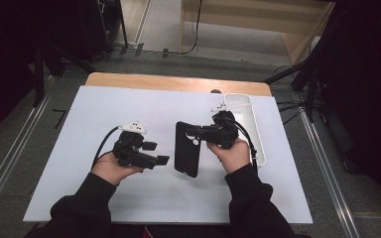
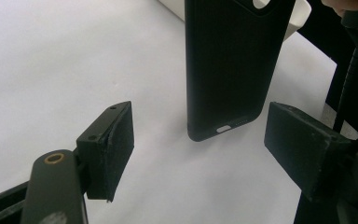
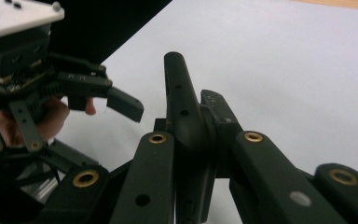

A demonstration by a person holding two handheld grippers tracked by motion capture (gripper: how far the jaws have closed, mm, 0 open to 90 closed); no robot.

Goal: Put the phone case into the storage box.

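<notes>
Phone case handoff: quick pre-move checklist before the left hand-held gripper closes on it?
1. Right hand-held gripper clamped on the phone case: ok, jaws shut on its edge near the camera cutout.
2. Left hand-held gripper open: ok, jaws spread wide.
3. Case lined up with the left gap: ok, its bottom end with the port slot sits between the pads in the left gripper view.
4. Case already inside the left jaws: not ok, it is beyond the pads.
5. Case off the white table: cannot tell for certain; it looks tilted and lifted.
6. White tray out of the way: ok, it sits at the table's right edge.
</notes>
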